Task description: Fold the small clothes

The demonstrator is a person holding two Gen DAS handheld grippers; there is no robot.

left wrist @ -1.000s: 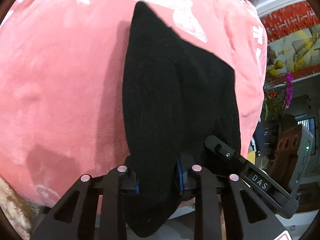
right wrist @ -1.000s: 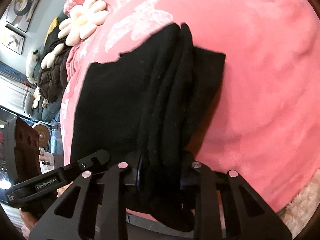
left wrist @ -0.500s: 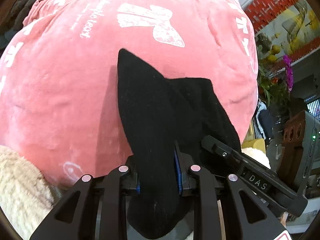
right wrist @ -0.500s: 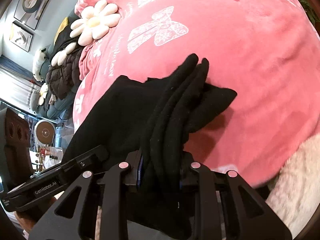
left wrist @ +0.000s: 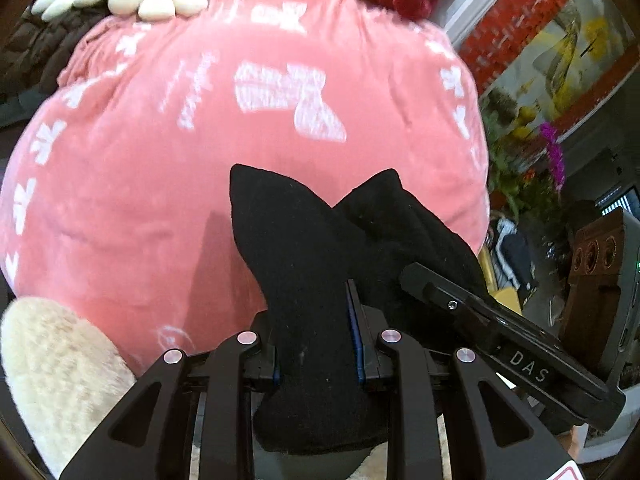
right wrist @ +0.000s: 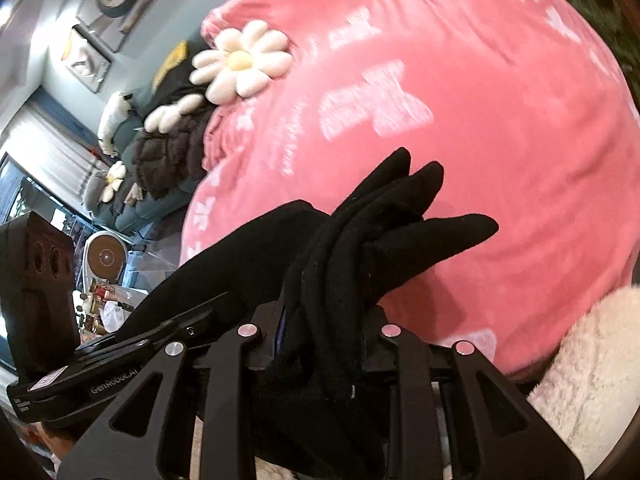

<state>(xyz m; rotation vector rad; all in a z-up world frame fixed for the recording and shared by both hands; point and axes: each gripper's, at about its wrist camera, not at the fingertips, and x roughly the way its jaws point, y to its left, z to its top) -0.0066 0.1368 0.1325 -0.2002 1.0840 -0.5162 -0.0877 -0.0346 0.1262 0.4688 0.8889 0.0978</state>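
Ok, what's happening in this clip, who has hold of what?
A person holds one gripper in each hand. The left gripper and the right gripper are each shut on a bunched part of the same black garment, held above a pink printed blanket. Its loose ends stick out ahead of the fingers; no neat fold shows yet.

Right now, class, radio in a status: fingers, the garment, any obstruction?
Left gripper and right gripper both shut on the black garment. Garment bunched, lifted above the pink blanket. Nothing in the way.
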